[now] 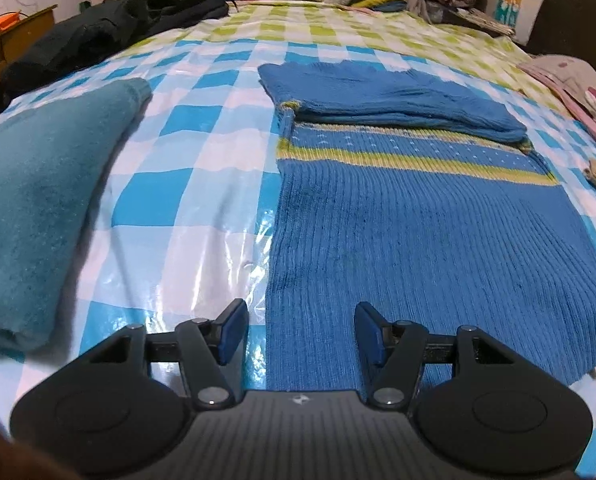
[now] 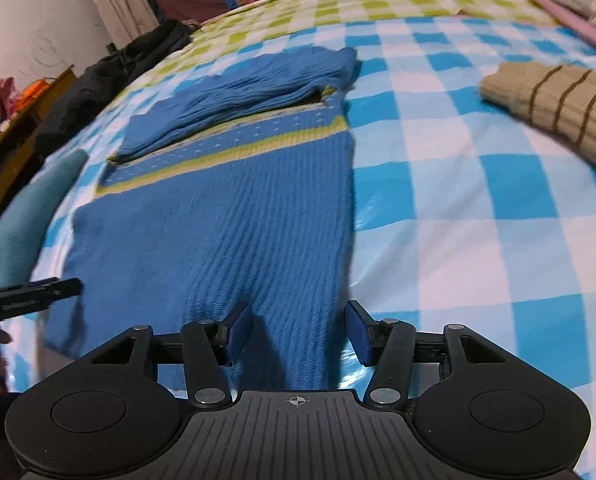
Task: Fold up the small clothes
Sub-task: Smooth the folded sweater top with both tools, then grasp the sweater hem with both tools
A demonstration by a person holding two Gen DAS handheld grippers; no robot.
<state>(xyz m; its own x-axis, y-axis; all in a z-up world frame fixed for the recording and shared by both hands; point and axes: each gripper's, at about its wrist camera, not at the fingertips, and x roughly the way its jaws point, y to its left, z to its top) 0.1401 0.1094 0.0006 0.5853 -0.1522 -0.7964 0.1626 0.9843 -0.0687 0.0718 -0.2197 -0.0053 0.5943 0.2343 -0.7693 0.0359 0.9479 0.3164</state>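
Checked bed cover (image 1: 201, 168) carries one blue sweater (image 1: 398, 220), one teal garment (image 1: 29, 208).

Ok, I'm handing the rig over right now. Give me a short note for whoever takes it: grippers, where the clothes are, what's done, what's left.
Left gripper: open, empty, at the near left corner of the blue sweater.
Right gripper: open, empty, at the near right corner of the same hem.
Blue sweater lies flat on the checked bed cover, sleeves already folded across the top.
Teal garment lies folded to the left; beige striped sweater waits on the right.
Left: probably grasp the hem, fold it up, then do the beige one.
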